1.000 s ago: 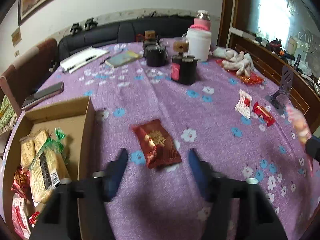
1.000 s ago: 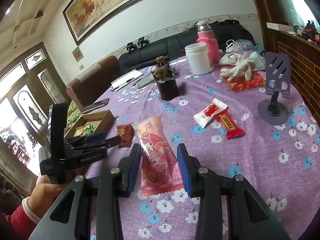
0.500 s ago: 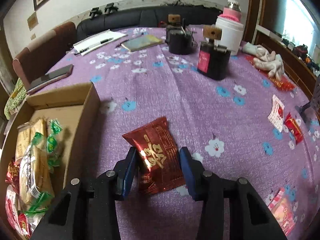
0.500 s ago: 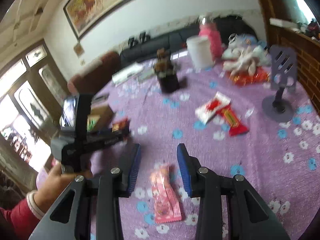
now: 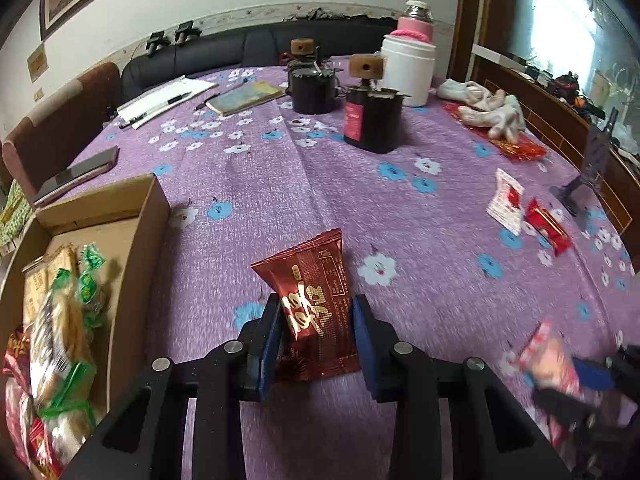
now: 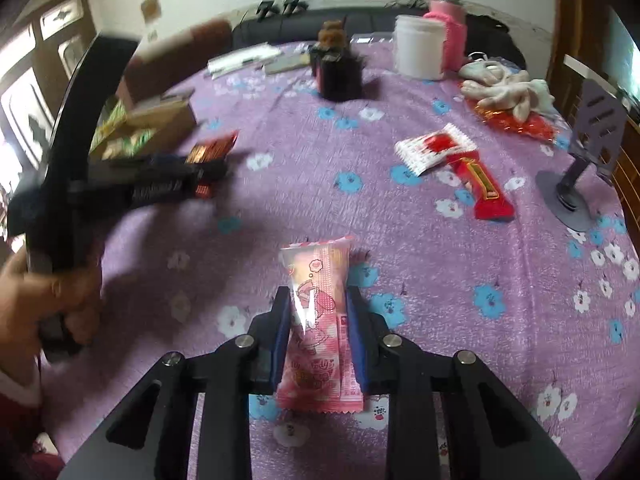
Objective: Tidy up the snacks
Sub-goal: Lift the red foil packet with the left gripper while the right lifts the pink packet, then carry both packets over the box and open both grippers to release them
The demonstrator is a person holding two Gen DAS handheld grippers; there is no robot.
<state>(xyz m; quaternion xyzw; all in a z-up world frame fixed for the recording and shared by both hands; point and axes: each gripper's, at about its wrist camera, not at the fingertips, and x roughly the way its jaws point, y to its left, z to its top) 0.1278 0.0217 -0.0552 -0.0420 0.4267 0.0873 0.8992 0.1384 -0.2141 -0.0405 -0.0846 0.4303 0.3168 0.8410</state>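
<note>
My left gripper [image 5: 316, 312] is shut on a dark red snack packet [image 5: 316, 300], held just above the purple tablecloth. The cardboard box [image 5: 148, 216] with several snacks inside stands to its left. My right gripper [image 6: 318, 304] is shut on a pink snack packet [image 6: 320, 312], low over the cloth. In the right wrist view the left gripper [image 6: 188, 168] with the red packet [image 6: 212, 150] shows at left, near the box [image 6: 168, 120]. A white-red packet [image 6: 434, 150] and a red bar [image 6: 486, 188] lie on the cloth at the right.
Two black tins [image 5: 374, 120] and a white jar [image 5: 408, 68] stand at the back of the table. White gloves [image 5: 492, 108], a phone stand [image 6: 580, 164], a notebook [image 5: 244, 96], papers [image 5: 164, 96] and a phone [image 5: 80, 172] lie around the edges.
The left gripper closed on the dark red packet and lifted it. The right gripper let the pink packet drop onto the cloth, then came down and closed on it again.
</note>
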